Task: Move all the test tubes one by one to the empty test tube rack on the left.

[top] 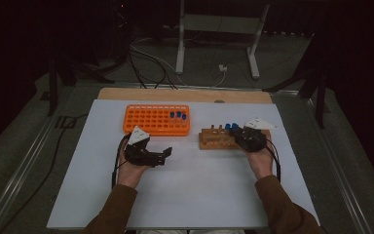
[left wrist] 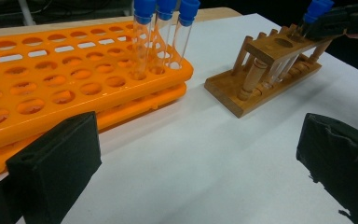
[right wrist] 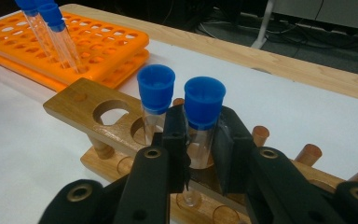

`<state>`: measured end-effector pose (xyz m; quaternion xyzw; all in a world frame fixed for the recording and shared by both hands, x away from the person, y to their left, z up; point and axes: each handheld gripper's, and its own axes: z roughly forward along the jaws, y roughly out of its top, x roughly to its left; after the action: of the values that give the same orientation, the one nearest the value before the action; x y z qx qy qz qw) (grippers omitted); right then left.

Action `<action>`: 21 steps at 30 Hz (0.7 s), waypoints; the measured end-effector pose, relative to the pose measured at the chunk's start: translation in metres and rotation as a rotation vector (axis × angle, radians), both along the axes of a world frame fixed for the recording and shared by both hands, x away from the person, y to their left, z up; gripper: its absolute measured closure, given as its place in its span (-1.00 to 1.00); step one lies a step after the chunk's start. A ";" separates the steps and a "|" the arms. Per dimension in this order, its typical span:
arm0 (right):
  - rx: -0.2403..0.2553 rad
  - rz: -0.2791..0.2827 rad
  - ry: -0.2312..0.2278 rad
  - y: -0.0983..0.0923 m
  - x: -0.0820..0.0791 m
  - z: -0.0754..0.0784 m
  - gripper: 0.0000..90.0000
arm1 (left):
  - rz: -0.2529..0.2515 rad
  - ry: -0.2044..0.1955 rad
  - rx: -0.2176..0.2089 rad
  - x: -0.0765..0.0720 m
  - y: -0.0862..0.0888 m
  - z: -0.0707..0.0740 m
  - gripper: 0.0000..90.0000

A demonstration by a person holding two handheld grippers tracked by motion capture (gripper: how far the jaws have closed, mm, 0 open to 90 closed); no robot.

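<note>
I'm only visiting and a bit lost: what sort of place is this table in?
Probably a lab or test room set up for recording hand work. Capped test tubes stand in an orange rack and a wooden rack on a white table, with cables trailing over a dark floor behind.

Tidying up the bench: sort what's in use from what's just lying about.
In use: right tool, shut on a blue-capped tube; wooden rack; orange rack with three tubes.
Lying about: floor cables; metal stand.
</note>
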<state>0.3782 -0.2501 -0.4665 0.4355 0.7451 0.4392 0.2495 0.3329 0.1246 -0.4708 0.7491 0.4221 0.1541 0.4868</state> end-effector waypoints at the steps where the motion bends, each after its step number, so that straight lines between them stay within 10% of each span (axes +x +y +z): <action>1: 0.000 0.000 0.001 0.000 0.000 0.000 0.70 | 0.000 0.000 -0.002 0.000 0.000 0.000 -0.98; 21: 0.069 0.011 -0.051 -0.012 -0.009 0.039 0.70 | -0.006 0.016 0.007 0.000 -0.004 -0.005 -0.98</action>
<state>0.3693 -0.2621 -0.4280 0.4285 0.7252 0.4772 0.2507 0.3332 0.1207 -0.4758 0.7532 0.4232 0.1483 0.4813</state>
